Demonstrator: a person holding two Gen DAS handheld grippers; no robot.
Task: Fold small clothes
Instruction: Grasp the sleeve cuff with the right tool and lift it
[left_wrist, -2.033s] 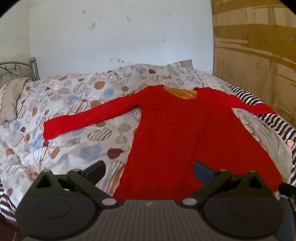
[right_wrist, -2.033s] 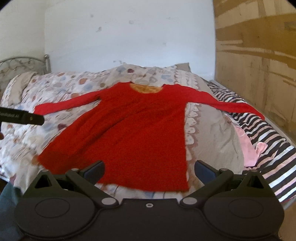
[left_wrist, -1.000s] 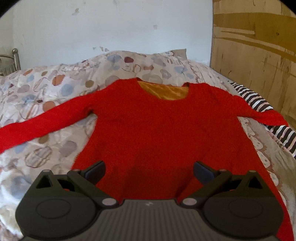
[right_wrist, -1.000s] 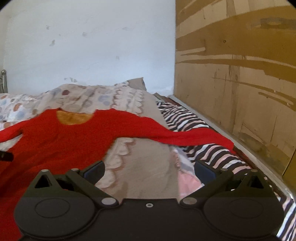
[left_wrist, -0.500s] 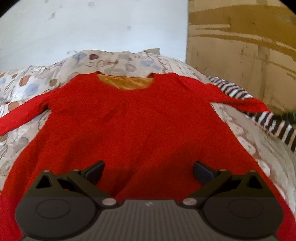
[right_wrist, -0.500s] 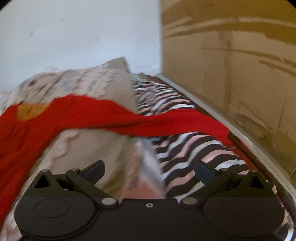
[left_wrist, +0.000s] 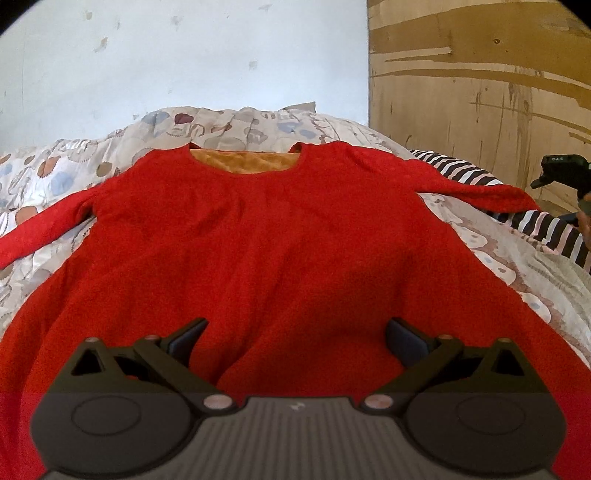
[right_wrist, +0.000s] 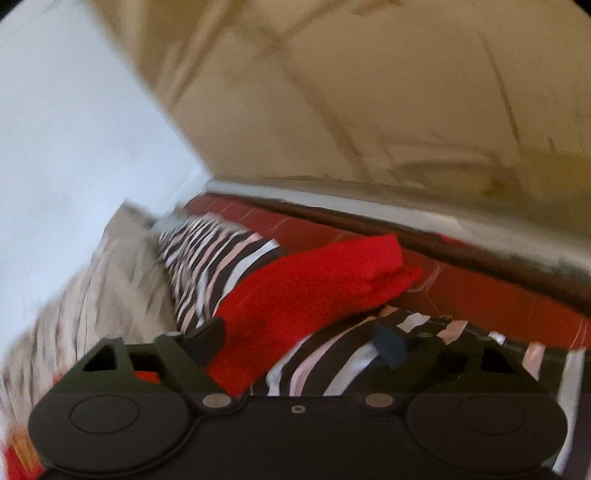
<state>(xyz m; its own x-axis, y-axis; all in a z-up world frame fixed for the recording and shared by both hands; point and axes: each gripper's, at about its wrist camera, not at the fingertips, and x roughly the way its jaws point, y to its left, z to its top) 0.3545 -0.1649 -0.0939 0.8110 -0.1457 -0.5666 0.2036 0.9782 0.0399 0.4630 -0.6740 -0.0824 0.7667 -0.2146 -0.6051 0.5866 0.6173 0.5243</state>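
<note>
A quilt (left_wrist: 236, 122) printed with blue, brown and maroon blobs covered the bed, bunched high toward the white wall (left_wrist: 184, 55). A black, white and pink striped blanket (right_wrist: 221, 251) lay along the bed's right side beside a plywood panel (left_wrist: 480, 92). A red sheet (right_wrist: 480, 295) showed at the bed edge below the panel.

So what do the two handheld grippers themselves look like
Both are matte black plastic. The left gripper has a ribbed grey centre plate with a small logo; the right gripper has a smooth black one. Each shows two round discs, silver pivot pins, and dark blue-grey jaws.
</note>
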